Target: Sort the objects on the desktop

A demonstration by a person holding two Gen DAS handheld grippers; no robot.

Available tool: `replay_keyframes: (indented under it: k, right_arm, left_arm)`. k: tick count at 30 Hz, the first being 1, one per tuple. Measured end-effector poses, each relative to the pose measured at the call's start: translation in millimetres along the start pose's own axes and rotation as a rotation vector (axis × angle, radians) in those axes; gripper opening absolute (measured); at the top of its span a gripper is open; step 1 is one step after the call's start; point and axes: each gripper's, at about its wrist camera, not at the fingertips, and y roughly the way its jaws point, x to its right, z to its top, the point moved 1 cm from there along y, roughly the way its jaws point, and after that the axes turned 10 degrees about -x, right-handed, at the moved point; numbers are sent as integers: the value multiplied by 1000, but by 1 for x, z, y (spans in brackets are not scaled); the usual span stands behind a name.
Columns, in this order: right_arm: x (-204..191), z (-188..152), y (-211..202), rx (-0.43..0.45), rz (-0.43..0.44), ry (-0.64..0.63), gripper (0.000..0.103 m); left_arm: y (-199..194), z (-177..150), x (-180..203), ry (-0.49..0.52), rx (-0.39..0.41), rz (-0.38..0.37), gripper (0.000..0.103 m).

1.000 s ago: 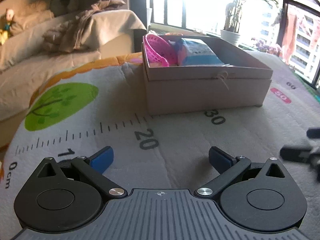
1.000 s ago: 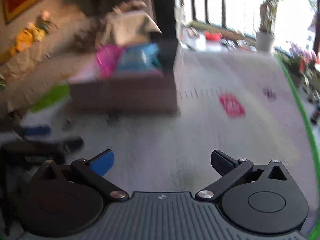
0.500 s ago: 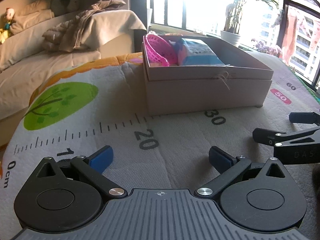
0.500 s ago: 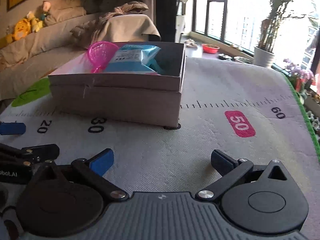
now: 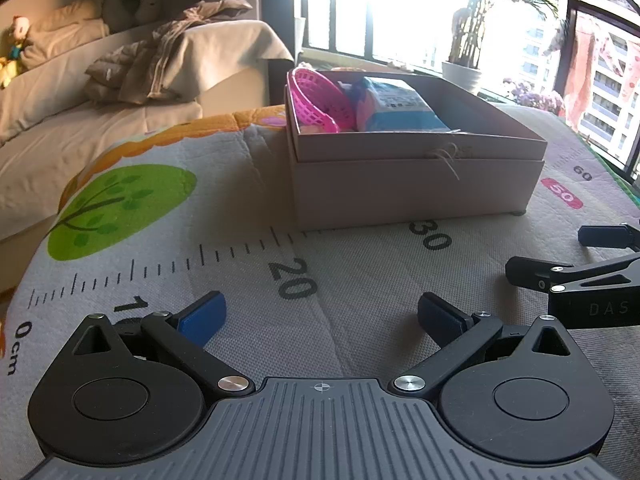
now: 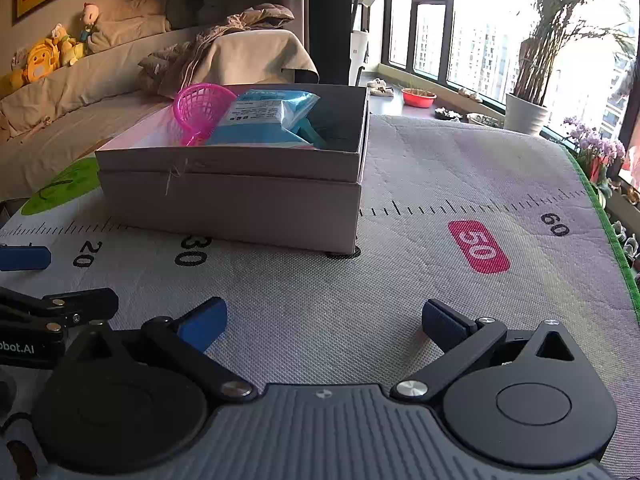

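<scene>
Sunlight poured through the tall windows on the far right, washing out the view past a potted plant. On the far left I saw a sofa with a heaped blanket and some plush toys along its back. Nearer to me lay a grey mat printed with a ruler scale, a green tree at its left end and a red 50 tag toward the right.

Past the 30 mark on that mat stood the open box, and inside it I could make out a pink basket on the left, leaning beside a blue packet.

I had the left gripper low over the mat near the 20, its jaws spread wide with nothing between them. My right gripper sat just beside it on the right, near the 50 tag, also spread and empty. Each one's fingers showed at the edge of the other's view.
</scene>
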Motion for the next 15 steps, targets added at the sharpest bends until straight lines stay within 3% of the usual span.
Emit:
replay_keyframes:
  k: [15]
  right_arm:
    - [-2, -2, -1, 0, 0, 0, 103]
  left_arm:
    - [0, 0, 0, -3, 1, -2, 103]
